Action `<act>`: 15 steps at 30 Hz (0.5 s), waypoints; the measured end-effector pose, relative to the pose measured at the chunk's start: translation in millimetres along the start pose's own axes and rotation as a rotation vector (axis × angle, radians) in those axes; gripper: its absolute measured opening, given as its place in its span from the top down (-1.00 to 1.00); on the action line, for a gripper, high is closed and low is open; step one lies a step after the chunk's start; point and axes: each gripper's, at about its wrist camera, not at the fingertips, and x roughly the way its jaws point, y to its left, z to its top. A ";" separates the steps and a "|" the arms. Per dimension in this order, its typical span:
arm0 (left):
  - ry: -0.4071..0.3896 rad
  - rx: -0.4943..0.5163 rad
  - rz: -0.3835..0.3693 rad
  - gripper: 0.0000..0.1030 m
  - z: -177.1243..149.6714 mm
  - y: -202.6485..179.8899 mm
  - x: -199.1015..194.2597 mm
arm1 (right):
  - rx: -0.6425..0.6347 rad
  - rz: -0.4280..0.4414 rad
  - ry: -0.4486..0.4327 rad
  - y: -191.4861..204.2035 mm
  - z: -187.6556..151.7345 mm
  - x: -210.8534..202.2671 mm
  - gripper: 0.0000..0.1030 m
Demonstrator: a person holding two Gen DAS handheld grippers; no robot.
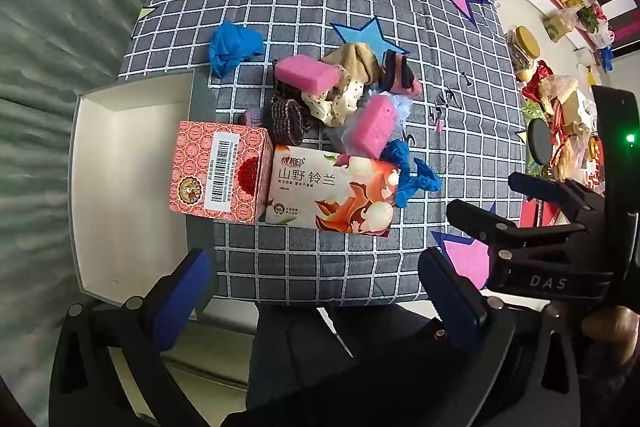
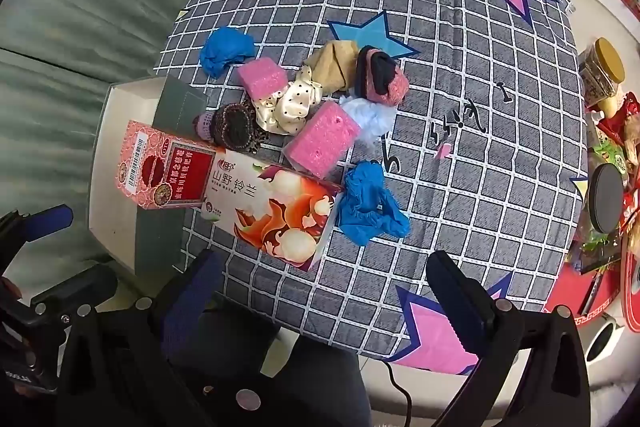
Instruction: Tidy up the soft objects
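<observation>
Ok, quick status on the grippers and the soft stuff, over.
Left gripper open, empty. Right gripper open, empty. Soft pile untouched on cloth; white bin waiting. Tissue pack lies before the pile.

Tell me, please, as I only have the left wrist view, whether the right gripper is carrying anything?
Observer: No. In the right wrist view the right gripper has its jaws wide apart with nothing between them, over the near edge of the grey checked tablecloth.
Operator: Thanks. What is on the pink patterned cardboard box besides the barcode?
Observer: Its face towards the right camera carries a dark red panel with gold characters.
Operator: Is the crumpled blue rubber glove by the floral tissue pack covered?
Observer: No. It lies at the pack's end with nothing on top.
</observation>
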 end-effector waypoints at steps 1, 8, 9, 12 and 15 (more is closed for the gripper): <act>-0.034 0.005 0.002 -1.00 -1.3 -0.7 -0.4 | 0.001 0.000 0.001 -0.3 0.6 0.1 -1.00; -0.028 0.000 -0.004 -1.00 2.2 2.3 7.9 | 0.008 -0.001 0.004 -4.0 4.9 1.2 -1.00; -0.025 -0.001 -0.007 -1.00 2.5 3.1 9.9 | 0.010 0.000 0.005 -4.5 5.3 1.6 -1.00; -0.067 0.004 -0.013 -1.00 3.3 3.7 5.5 | 0.016 0.000 0.010 -5.9 6.5 2.7 -1.00; -0.067 0.013 -0.012 -1.00 2.3 2.4 6.8 | 0.023 0.001 0.013 -7.5 7.1 3.3 -1.00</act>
